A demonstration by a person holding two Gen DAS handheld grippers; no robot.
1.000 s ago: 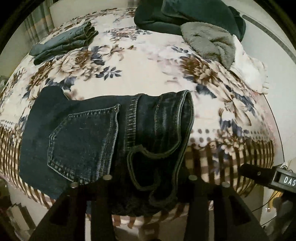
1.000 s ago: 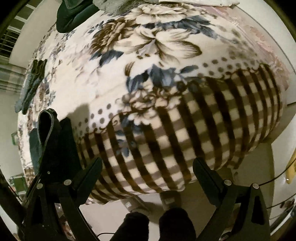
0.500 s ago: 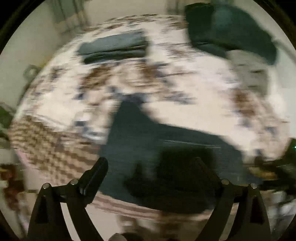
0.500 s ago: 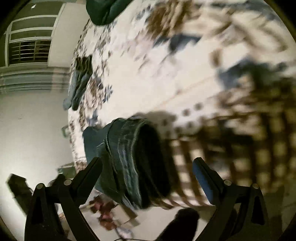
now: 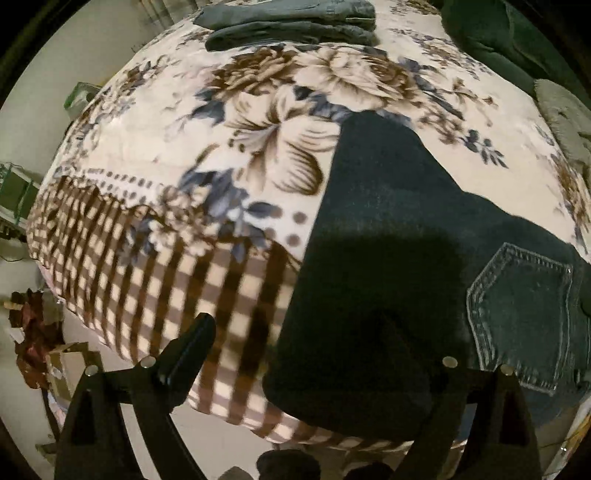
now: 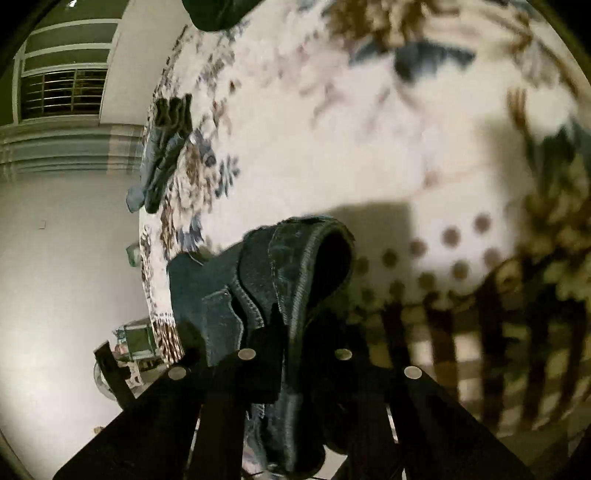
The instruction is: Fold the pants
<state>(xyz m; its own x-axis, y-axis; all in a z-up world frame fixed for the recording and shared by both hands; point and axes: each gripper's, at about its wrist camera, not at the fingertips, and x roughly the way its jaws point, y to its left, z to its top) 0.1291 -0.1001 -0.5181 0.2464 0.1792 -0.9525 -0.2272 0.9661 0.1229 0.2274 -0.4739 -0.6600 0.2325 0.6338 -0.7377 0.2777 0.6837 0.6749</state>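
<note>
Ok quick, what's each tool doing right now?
Left tool: open, holding nothing.
Right tool: closed on the dark jeans at the waistband.

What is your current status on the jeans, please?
Left gripper open, hovering over the folded leg end. Right gripper shut on the jeans at the waistband. Folded pants far off on the blanket, nothing blocking.

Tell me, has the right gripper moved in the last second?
Yes. The right gripper swung left from over the checked blanket border to the dark jeans, closing on their waistband.

Jeans (image 5: 399, 236) on floral bed (image 5: 155, 147)
</note>
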